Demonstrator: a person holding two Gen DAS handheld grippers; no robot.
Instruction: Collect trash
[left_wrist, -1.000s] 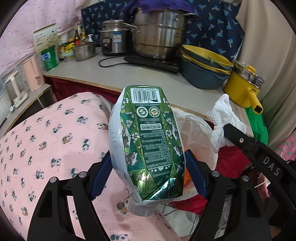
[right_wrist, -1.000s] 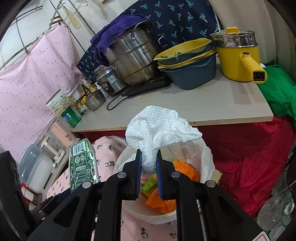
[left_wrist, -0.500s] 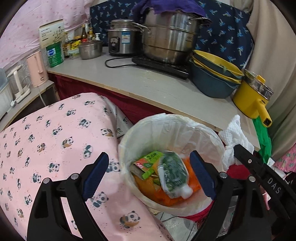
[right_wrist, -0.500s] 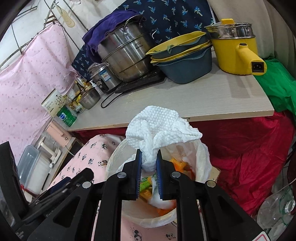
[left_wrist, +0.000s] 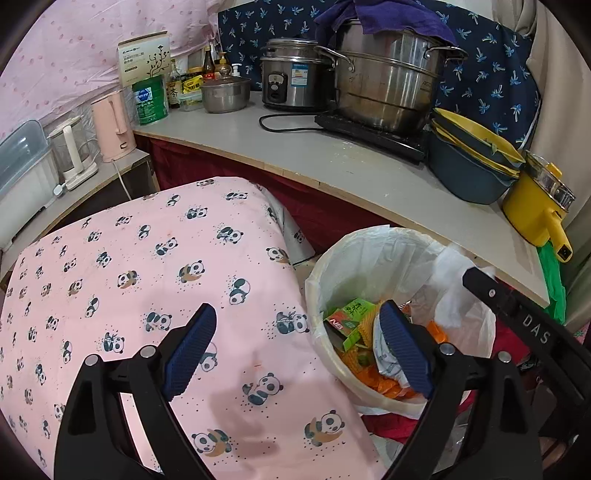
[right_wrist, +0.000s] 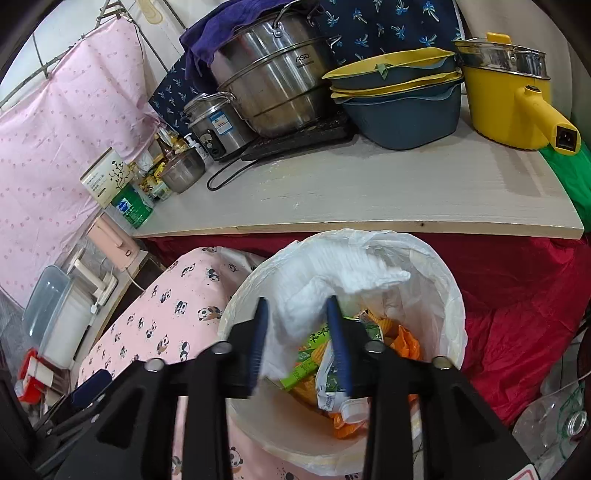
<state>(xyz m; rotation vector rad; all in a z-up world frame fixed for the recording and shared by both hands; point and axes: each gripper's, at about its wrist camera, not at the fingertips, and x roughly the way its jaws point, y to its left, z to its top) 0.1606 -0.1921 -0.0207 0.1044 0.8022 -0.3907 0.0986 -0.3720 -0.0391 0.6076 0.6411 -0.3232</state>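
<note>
A round bin with a white liner (left_wrist: 318, 266) (right_wrist: 455, 295) holds orange wrappers, a green carton (left_wrist: 349, 314) and a green drink pouch (left_wrist: 384, 356) (right_wrist: 325, 384). My left gripper (left_wrist: 295, 314) stands open and holds nothing, between the pink panda cloth and the bin's left rim. My right gripper (right_wrist: 296, 306) hangs over the bin with its jaws opening. A white paper towel (right_wrist: 354, 275) lies loose and blurred between them, above the bin's contents. In the left wrist view the right gripper's finger (left_wrist: 517, 317) and the towel (left_wrist: 448, 295) show at the bin's right rim.
Behind the bin runs a counter (right_wrist: 369, 192) with a large steel pot (left_wrist: 388, 74), a rice cooker, blue and yellow basins (right_wrist: 402, 107) and a yellow electric pot (right_wrist: 502, 103). A pink panda-print cloth (left_wrist: 147, 280) covers the surface at left. Red cloth (right_wrist: 517, 295) lies at right.
The green pouch left my left gripper and landed in the bin, and that gripper swung left over the pink cloth. My right jaws spread apart and the towel sank toward the bin.
</note>
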